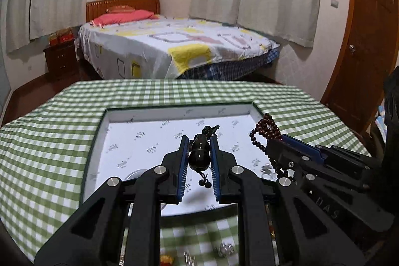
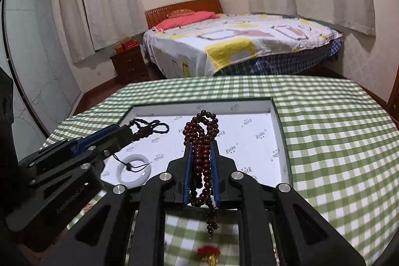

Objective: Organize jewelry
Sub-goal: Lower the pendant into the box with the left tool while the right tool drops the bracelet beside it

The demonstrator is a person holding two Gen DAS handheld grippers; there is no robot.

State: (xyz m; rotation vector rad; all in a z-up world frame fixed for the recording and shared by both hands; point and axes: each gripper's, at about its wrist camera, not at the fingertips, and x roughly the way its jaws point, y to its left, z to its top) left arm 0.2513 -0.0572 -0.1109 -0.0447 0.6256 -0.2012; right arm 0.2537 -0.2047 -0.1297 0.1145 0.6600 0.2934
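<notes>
My left gripper (image 1: 198, 141) is shut on a black gourd pendant (image 1: 198, 156) with a black cord, held above the white-lined tray (image 1: 139, 116). My right gripper (image 2: 201, 145) is shut on a dark red bead necklace (image 2: 200, 138), also above the tray (image 2: 271, 131). In the right wrist view the left gripper (image 2: 124, 133) sits at the left with the pendant's cord loop (image 2: 149, 127) sticking out. In the left wrist view the right gripper (image 1: 276, 141) sits at the right with beads (image 1: 268, 129) hanging from it. A white bangle (image 2: 134, 170) lies in the tray.
The tray rests on a green checked tablecloth (image 2: 336, 141). Small jewelry pieces lie on the cloth near the front edge, including a red and gold one (image 2: 208, 253) and silver ones (image 1: 224, 249). A bed (image 1: 169, 46) and a wooden door (image 1: 366, 41) stand beyond the table.
</notes>
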